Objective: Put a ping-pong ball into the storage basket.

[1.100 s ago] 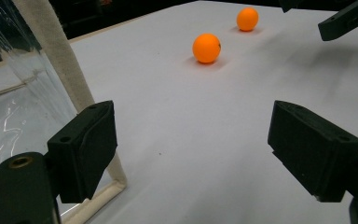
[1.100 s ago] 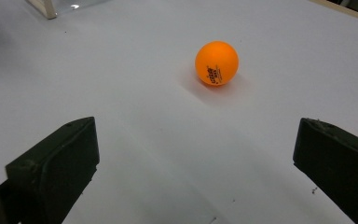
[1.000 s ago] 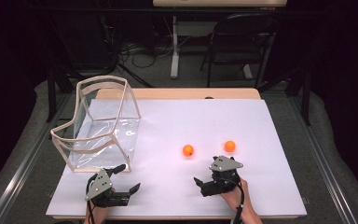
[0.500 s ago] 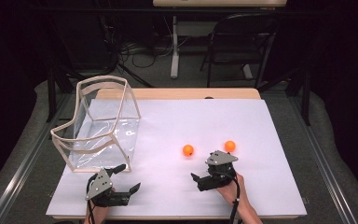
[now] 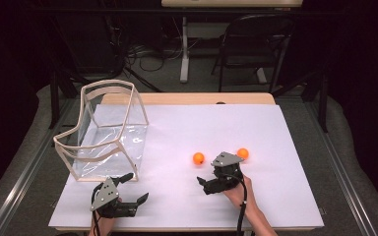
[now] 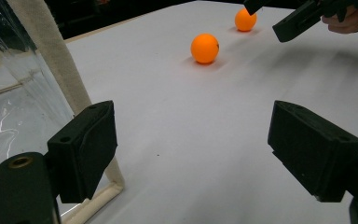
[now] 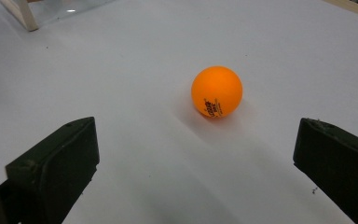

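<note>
- Jaws of my right gripper (image 5: 211,182) stand wide apart with nothing between them, low over the white table (image 5: 285,147).
- Ahead of those jaws, a little right of the middle of the gap and not yet between the pads, lies the nearer orange ball (image 7: 216,91); it rests on the table and touches neither pad.
- Dark print shows on the side of that ball facing me, too small to read.
- From above, the second orange ball (image 5: 242,153) lies just beyond the grey plate of my right gripper, apart from the first one.
- My left gripper (image 5: 130,189) also has its jaws spread and empty, close to the near edge of the table.
- Its left pad sits just beside the cloth-edged corner of the clear bin (image 6: 42,88); whether they touch, I cannot quite tell.
- Far ahead of my left jaws both balls show, the nearer one toward the middle and the other behind it, next to my right gripper's black fingers.
- Beyond the table stands a dark chair (image 5: 256,44).
</note>
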Demonstrator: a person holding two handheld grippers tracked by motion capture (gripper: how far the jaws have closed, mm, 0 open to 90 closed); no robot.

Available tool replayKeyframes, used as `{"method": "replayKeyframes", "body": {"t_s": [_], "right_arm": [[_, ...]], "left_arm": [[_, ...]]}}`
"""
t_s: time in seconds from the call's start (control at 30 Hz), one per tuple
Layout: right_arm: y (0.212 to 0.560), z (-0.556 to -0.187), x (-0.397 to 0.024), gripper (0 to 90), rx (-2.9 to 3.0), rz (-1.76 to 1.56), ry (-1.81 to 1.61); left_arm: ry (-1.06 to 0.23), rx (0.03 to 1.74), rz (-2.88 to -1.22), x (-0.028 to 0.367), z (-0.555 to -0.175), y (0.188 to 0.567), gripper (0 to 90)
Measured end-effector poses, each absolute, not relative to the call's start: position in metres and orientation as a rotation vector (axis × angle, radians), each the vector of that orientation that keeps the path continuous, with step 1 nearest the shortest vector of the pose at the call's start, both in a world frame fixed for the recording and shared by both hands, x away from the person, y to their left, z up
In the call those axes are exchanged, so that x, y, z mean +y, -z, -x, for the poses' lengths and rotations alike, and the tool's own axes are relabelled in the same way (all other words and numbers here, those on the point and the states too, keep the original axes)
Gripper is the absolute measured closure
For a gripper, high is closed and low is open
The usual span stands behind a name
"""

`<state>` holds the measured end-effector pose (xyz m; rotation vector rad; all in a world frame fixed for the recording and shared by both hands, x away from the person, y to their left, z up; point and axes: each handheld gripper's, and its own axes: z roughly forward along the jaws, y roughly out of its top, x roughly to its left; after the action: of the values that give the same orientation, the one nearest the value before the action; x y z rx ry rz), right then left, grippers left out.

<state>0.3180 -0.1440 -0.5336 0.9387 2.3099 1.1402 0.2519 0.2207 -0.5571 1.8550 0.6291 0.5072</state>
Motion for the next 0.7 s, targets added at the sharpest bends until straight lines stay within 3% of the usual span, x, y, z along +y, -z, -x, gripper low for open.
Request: {"method": "replayKeyframes", "body": {"t_s": [0.7], "right_arm": [[0.539,-0.343,-0.129,0.0,2.354,-0.974,-1.130]], "left_arm": [[-0.499,0.626,-1.855,0.220,-0.252,0.557,15.7]]}}
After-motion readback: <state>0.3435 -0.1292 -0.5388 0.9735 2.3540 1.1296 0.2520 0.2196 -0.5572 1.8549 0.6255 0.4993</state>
